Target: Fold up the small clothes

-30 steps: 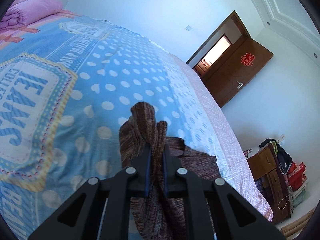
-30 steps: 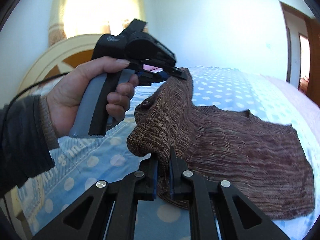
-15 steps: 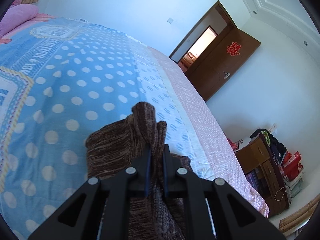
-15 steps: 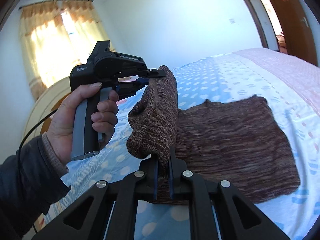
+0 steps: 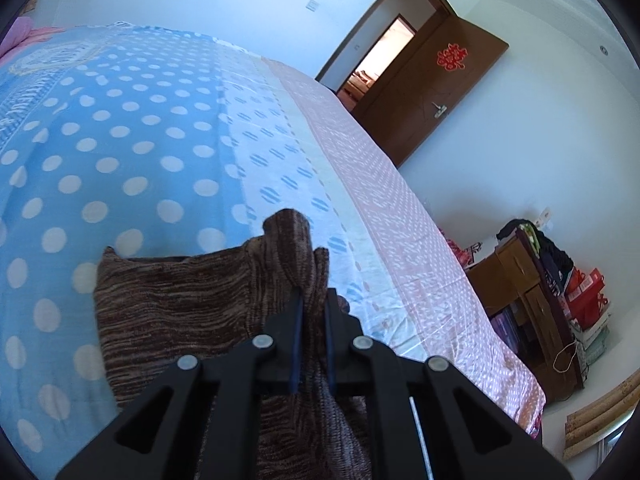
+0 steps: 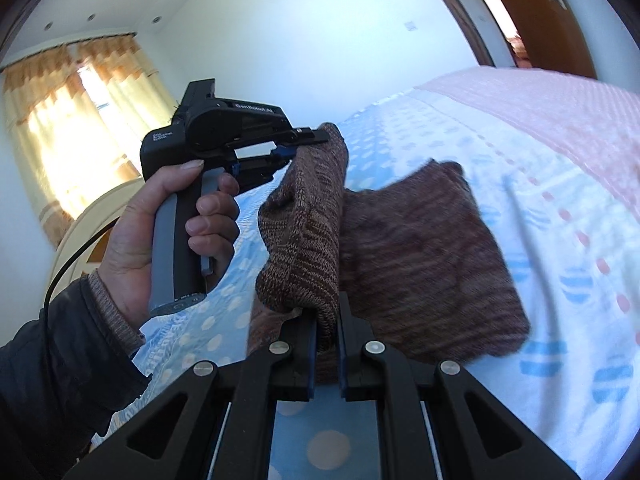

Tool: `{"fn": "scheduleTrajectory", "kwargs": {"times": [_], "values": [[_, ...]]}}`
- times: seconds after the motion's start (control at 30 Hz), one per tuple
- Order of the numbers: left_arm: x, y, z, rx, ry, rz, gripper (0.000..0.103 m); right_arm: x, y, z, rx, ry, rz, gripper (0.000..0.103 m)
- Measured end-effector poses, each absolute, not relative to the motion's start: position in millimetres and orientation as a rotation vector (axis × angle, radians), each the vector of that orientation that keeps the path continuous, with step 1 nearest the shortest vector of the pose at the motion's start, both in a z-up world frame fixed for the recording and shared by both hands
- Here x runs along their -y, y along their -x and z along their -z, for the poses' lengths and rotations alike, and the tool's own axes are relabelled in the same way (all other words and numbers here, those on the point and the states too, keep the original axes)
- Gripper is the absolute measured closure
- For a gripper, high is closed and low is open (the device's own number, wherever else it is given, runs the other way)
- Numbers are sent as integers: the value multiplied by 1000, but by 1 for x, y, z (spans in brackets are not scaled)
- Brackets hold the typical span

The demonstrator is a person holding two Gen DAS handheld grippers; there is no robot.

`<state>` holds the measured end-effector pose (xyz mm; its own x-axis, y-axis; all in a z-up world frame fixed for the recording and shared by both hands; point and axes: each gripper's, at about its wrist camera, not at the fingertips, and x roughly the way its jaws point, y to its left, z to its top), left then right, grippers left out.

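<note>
A brown striped knit garment (image 6: 424, 256) lies on the blue dotted bed cover (image 6: 560, 264). My right gripper (image 6: 326, 328) is shut on one corner of its lifted edge. My left gripper (image 5: 312, 304) is shut on the other corner; it also shows in the right wrist view (image 6: 308, 140), held in a hand. The lifted edge (image 6: 304, 220) hangs stretched between the two grippers above the flat part of the garment (image 5: 168, 300).
The bed cover (image 5: 132, 152) has a pink dotted border (image 5: 400, 216) along its edge. Beyond the bed stand a brown door (image 5: 424, 88) and a wooden cabinet (image 5: 532, 300) piled with clothes. A curtained window (image 6: 76, 120) is at the left.
Both grippers have carried the lifted edge over the flat part of the garment toward the pink border. More of the garment now lies doubled under the lifted edge.
</note>
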<state>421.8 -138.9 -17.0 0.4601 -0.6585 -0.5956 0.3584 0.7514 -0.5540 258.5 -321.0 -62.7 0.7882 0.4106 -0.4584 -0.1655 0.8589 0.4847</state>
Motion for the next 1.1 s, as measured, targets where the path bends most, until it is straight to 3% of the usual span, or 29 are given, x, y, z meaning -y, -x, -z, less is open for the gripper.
{"fn": "scheduleTrajectory", "kwargs": {"times": [0.5, 0.63, 0.7, 0.73, 0.77, 0.93, 1.0, 1.1], "values": [[232, -407, 49, -958, 135, 661, 93, 375, -248, 108, -705, -694, -222, 97], [235, -382, 33, -890, 14, 672, 82, 373, -234, 107, -684, -647, -236, 98], [224, -365, 27, -844, -38, 665, 61, 375, -231, 108, -677, -647, -242, 98], [216, -354, 27, -822, -86, 622, 45, 375, -230, 108, -676, -650, -242, 98], [208, -344, 27, -796, -115, 594, 39, 375, -229, 107, -672, -647, -241, 98], [149, -302, 46, -707, -235, 400, 28, 384, -210, 97, -596, -672, -205, 91], [129, -293, 55, -710, -209, 354, 24, 386, -200, 82, -535, -629, -153, 80], [103, -285, 74, -749, -99, 366, 22, 378, -201, 62, -500, -511, -118, 77]]}}
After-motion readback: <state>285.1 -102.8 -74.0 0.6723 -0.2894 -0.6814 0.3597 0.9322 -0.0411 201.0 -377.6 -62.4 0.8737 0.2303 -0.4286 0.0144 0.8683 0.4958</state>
